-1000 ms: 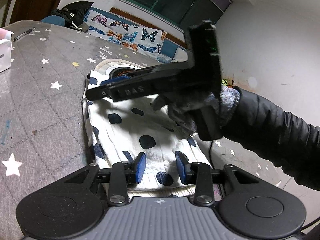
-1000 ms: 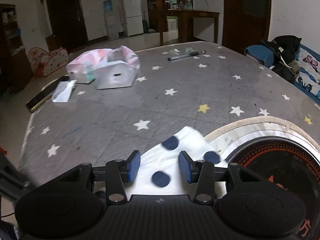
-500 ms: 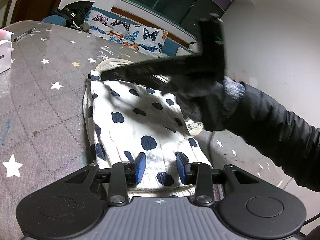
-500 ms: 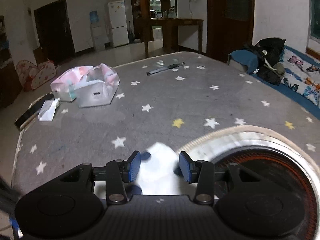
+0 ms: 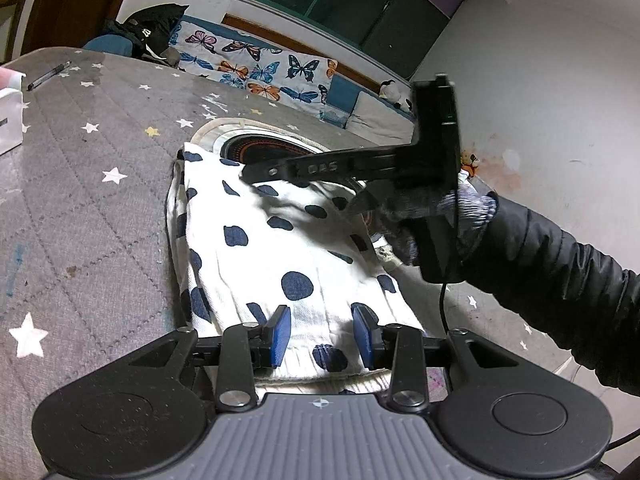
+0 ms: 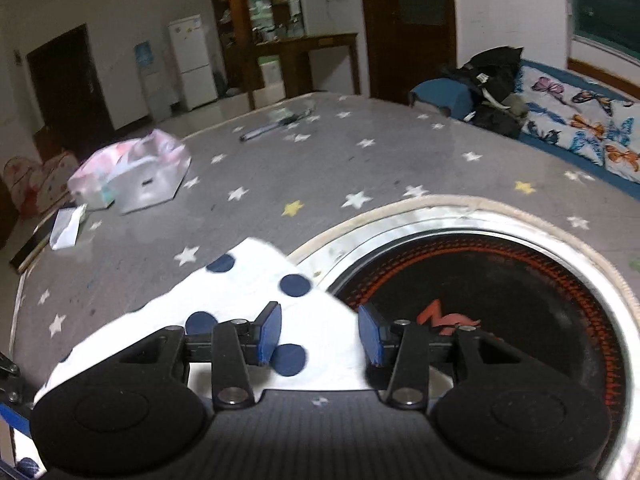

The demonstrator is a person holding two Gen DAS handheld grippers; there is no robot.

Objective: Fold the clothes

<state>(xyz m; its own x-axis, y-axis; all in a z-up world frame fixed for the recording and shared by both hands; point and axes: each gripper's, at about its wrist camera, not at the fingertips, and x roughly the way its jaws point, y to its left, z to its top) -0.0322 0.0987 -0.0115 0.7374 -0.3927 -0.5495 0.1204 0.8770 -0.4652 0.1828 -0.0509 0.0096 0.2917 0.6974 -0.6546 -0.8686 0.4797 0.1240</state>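
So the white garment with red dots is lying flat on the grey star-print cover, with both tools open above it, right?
Not quite: the dots are dark navy blue, not red. The left wrist view shows the garment clearly. The rest holds: it lies flat on the grey star-print cover, and the left tool and right tool are both open above it.

— What does everything rest on?
— A grey quilted cover with stars [image 6: 320, 168].
— And on it?
— A folded white cloth with dark spots [image 5: 288, 248], partly over a round black cooktop [image 6: 500, 300] set in it. Further off, a pen [image 6: 276, 126], a pink-and-white bag [image 6: 132, 172], a small packet [image 6: 66, 228].
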